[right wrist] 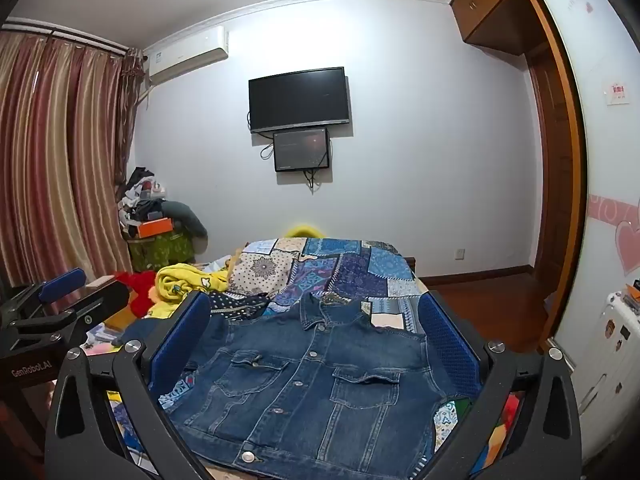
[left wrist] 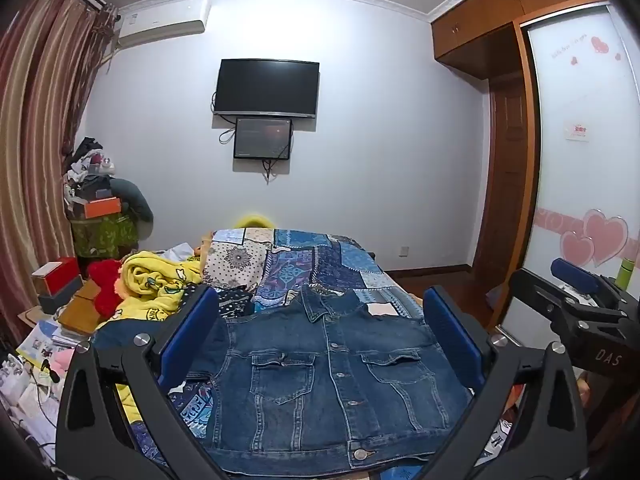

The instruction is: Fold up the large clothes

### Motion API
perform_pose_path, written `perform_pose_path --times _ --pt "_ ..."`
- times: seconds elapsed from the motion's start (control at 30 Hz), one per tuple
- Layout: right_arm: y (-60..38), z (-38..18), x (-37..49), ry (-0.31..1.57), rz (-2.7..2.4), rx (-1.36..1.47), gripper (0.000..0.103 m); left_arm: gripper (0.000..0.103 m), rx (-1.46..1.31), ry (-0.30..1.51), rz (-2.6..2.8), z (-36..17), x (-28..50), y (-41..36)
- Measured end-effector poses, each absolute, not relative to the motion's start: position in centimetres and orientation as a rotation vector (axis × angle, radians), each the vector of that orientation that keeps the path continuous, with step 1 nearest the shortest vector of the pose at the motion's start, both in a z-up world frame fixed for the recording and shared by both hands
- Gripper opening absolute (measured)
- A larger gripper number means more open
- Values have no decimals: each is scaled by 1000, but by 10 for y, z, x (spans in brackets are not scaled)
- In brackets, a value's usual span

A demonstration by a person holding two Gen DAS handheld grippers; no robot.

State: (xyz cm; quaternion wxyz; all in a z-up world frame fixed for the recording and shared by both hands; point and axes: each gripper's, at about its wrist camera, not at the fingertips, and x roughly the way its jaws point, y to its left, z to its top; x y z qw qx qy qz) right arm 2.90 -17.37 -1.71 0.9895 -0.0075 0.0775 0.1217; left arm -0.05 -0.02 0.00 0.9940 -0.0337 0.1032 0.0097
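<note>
A blue denim jacket (left wrist: 328,384) lies front up and buttoned on the patchwork bedspread (left wrist: 320,268), collar away from me; it also shows in the right wrist view (right wrist: 316,384). My left gripper (left wrist: 320,312) is open and empty, held above the jacket's near part, its blue pads (left wrist: 188,332) wide apart. My right gripper (right wrist: 316,316) is open and empty too, beside the left one over the jacket. The right gripper shows at the right edge of the left wrist view (left wrist: 576,292), and the left gripper at the left edge of the right wrist view (right wrist: 60,292).
A yellow blanket (left wrist: 160,284) and a red plush (left wrist: 106,286) lie left of the jacket. Boxes and papers (left wrist: 52,320) clutter the left side. A TV (left wrist: 267,87) hangs on the far wall. A wardrobe (left wrist: 576,152) stands on the right.
</note>
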Motion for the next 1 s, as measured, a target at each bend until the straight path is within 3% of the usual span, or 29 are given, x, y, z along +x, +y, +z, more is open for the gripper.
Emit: perform_pose_path --times 1.0 --pt "-176 -20 33 168 243 -9 103 103 -78 228 10 -8 6 8"
